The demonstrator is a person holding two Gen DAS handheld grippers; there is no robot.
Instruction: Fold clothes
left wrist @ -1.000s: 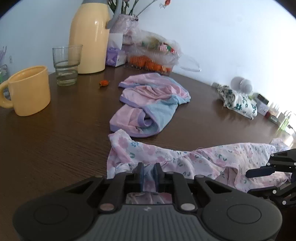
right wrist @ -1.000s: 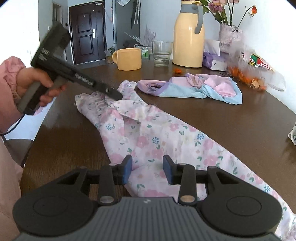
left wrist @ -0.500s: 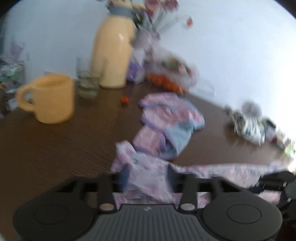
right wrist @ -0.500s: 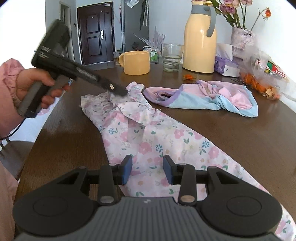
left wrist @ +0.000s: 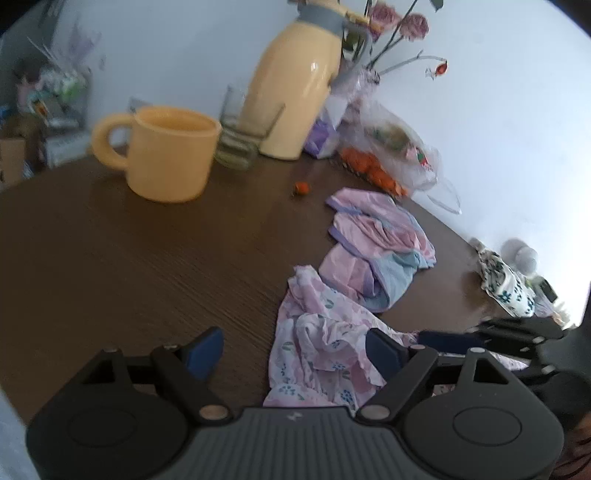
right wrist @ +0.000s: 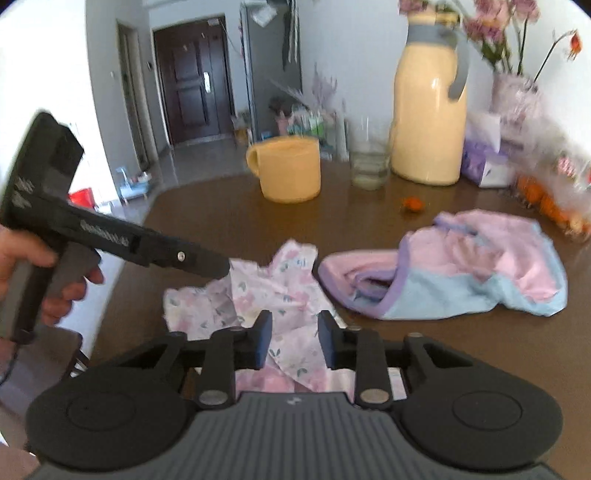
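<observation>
Lying bunched on the brown table [left wrist: 129, 258], the floral garment [left wrist: 321, 347] sits nearest both cameras, crumpled into folds. In the left wrist view the left gripper [left wrist: 295, 350] is spread wide, its blue pads on either side of the cloth; the right-hand pad [left wrist: 382, 350] is at the garment's edge, the other pad over bare wood, so nothing is clamped. To its right the right gripper [left wrist: 443, 338] reaches in low across the garment's far end.

In the right wrist view the right gripper [right wrist: 294, 338] has a moderate gap between its fingers, with floral cloth [right wrist: 273, 295] lying in that gap and under it; whether the pads touch the cloth I cannot tell, but they are not pressed together. The left gripper [right wrist: 221, 267], held in a hand [right wrist: 40, 266] at the left edge, points its tip at the garment's upper edge.

Just beyond the floral piece, touching or nearly so, lies a pink and blue garment [right wrist: 461, 277] in a loose heap. Farther back stand a yellow mug [right wrist: 286, 170], a glass [right wrist: 369, 162] and a tall yellow jug [right wrist: 428, 110], with a small orange item [right wrist: 413, 203] on the table before them. A plastic bag [left wrist: 391, 151] and flowers [right wrist: 513, 33] are by the wall, and another patterned cloth [left wrist: 504, 284] lies well apart at the table's far right. A dark door [right wrist: 192, 81] shows in the background.
</observation>
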